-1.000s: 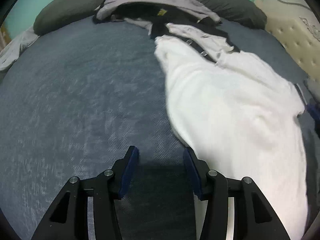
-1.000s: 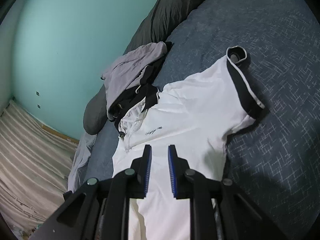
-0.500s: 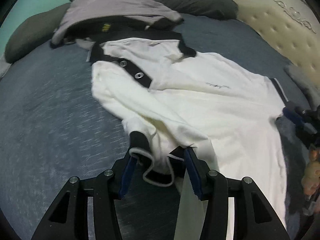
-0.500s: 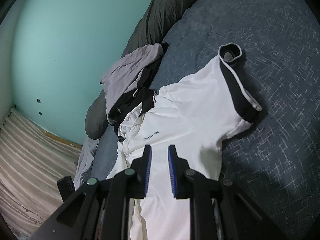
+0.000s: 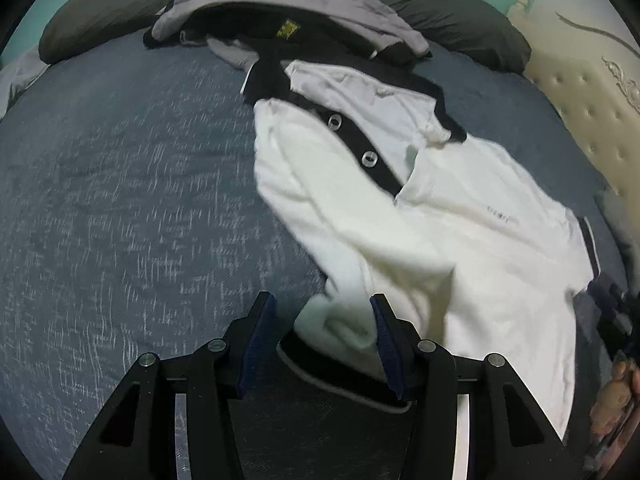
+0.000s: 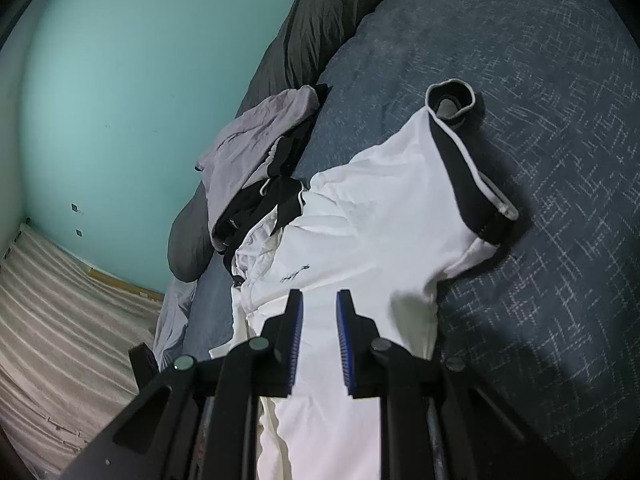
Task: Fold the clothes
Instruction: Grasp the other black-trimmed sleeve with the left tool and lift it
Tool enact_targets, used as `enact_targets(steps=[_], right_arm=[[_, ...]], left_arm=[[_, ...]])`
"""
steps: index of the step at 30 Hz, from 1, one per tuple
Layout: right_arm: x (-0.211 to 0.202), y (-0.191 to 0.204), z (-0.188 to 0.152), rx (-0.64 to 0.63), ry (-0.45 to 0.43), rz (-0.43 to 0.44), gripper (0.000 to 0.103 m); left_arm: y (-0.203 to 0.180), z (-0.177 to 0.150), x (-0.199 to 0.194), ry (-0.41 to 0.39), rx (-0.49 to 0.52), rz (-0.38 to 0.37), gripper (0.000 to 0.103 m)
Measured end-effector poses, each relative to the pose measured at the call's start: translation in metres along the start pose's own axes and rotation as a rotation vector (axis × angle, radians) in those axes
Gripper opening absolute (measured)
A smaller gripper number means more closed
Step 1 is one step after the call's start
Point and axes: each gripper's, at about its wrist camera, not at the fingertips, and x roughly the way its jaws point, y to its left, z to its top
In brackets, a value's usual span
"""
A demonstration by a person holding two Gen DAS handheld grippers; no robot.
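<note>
A white polo shirt [image 5: 460, 216] with a black collar, placket and cuffs lies spread on the blue bedspread [image 5: 120, 200]. Its near sleeve, white with a black cuff [image 5: 340, 364], is bunched between the fingers of my left gripper [image 5: 322, 328], which stands open around it. My right gripper [image 6: 318, 320] hovers low over the shirt body [image 6: 360, 232], its fingers a narrow gap apart with white cloth showing between them. The other sleeve [image 6: 468, 168] stretches away to the upper right. The right gripper [image 5: 608, 312] also shows at the shirt's far edge.
A pile of grey and black clothes [image 5: 288, 8] sits beyond the collar, against dark pillows [image 5: 460, 20]. A tufted cream headboard [image 5: 592, 92] stands to the right. A turquoise wall [image 6: 140, 80] and striped floor [image 6: 60, 320] lie off the bed's side.
My left gripper swung from bare bedspread onto the shirt, and the near sleeve now lies between its open fingers. The right gripper has barely moved.
</note>
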Motion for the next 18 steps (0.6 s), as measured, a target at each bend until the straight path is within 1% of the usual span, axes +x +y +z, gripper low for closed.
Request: enact_targets(steps=[3, 4, 5, 7, 11, 16, 18], right_arm=[[0.0, 0.0, -0.001, -0.003, 0.001, -0.003, 0.016], [0.001, 0.001, -0.001, -0.004, 0.002, -0.003, 0.016], [0.001, 0.001, -0.001, -0.005, 0.003, -0.004, 0.016], [0.001, 0.001, -0.002, -0.009, 0.005, -0.007, 0.016], [0.003, 0.001, -0.003, -0.008, 0.009, -0.012, 0.016], [0.004, 0.0, -0.004, -0.01, 0.009, -0.016, 0.017], [0.004, 0.0, -0.003, -0.01, 0.011, -0.016, 0.017]], left_arm=[[0.004, -0.007, 0.0, 0.003, -0.005, -0.013, 0.052], [0.004, -0.008, 0.0, 0.004, 0.0, -0.018, 0.043], [0.003, -0.008, 0.0, 0.005, 0.004, -0.023, 0.033], [0.001, -0.008, 0.001, 0.003, 0.019, -0.037, 0.029], [0.001, -0.006, -0.005, -0.01, 0.034, -0.043, 0.016], [0.001, -0.003, -0.012, -0.027, 0.051, -0.047, 0.012], [0.008, -0.001, -0.025, -0.047, 0.043, -0.033, 0.012]])
